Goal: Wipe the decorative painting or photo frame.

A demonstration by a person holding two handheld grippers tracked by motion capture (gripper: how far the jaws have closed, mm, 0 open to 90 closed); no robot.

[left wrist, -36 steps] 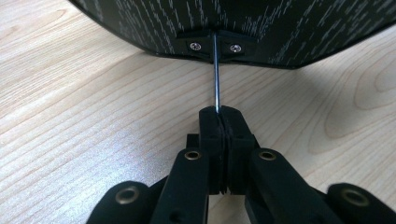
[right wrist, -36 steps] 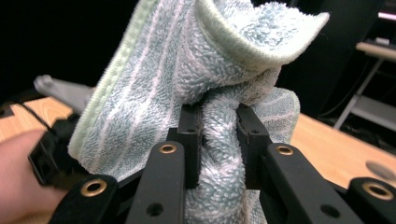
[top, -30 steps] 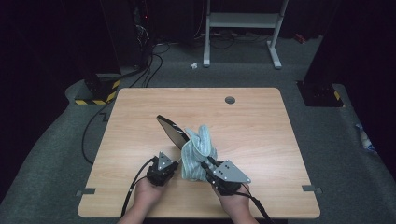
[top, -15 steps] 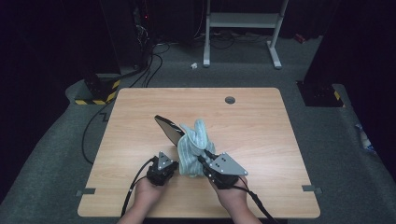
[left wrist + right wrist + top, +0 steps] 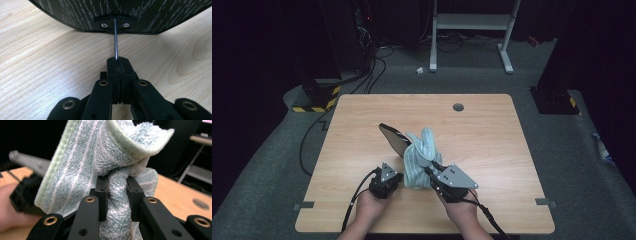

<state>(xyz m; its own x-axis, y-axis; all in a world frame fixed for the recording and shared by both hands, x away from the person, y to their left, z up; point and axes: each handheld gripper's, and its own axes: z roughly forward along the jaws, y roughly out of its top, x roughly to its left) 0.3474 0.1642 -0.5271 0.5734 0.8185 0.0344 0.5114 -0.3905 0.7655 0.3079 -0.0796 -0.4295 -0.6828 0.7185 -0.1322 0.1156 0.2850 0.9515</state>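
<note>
Towel [image 5: 419,157] is bunched in your right claw [image 5: 430,171], just right of the tilted mirror [image 5: 393,138] whose thin stem your left claw [image 5: 117,60] pinches.

Ahead of my left tongs [image 5: 393,172] the dark panel [image 5: 393,139] stands tilted on the worktop [image 5: 492,130], barring any straight push forward. Its thin metal rod [image 5: 115,37] is pinched in these tongs. My right tongs [image 5: 428,171] are wrapped up close by the striped towel [image 5: 418,159], which bunches against the panel and fills the gap between my two hands (no passing through the middle). Bare wood lies open to the far left, the far right and beyond the panel, broken only by the small round cable hole [image 5: 457,106] near the far edge.
</note>
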